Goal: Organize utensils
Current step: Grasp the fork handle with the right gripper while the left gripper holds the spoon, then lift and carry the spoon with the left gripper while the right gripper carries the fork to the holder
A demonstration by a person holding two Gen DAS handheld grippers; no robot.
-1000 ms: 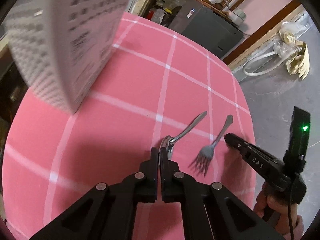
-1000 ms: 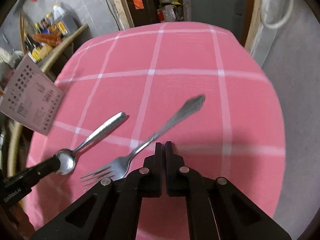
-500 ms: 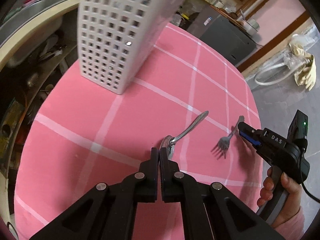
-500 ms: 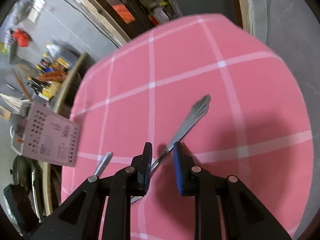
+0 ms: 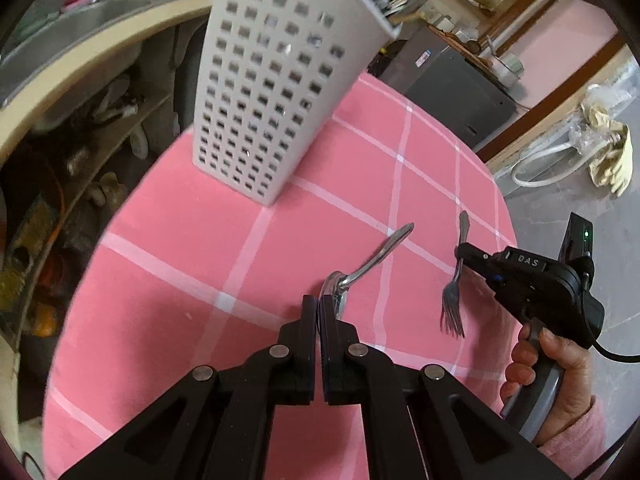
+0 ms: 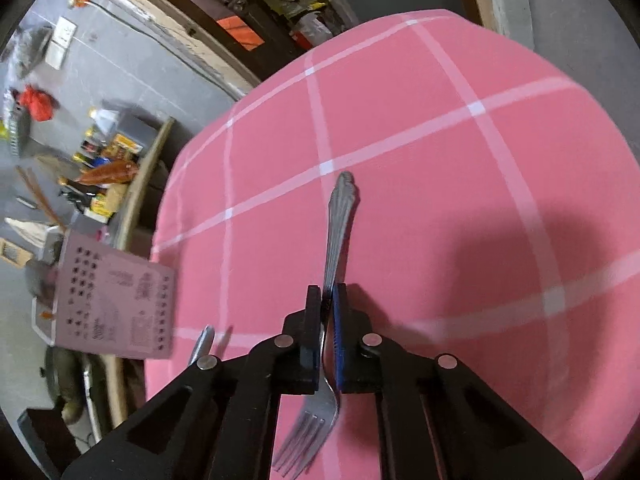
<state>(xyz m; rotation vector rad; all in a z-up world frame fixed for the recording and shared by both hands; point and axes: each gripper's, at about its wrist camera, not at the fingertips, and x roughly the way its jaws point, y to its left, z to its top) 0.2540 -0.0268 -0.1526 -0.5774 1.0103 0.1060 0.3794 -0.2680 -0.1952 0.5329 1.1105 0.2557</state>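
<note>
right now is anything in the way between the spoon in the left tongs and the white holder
Nothing visible does. The left tongs are shut on the spoon, and only bare pink tablecloth lies between it and the white perforated holder. The fork, clamped in the right tongs, sits off to the right.

A left gripper point(image 5: 320, 312) clamps the bowl of a spoon point(image 5: 368, 266) above a pink checked tablecloth point(image 5: 180, 280). To its right, a hand point(image 5: 556, 380) holds the right gripper point(image 5: 464, 254), pinching a fork point(image 5: 454, 300). A white perforated utensil holder point(image 5: 272, 92) stands behind.
</note>
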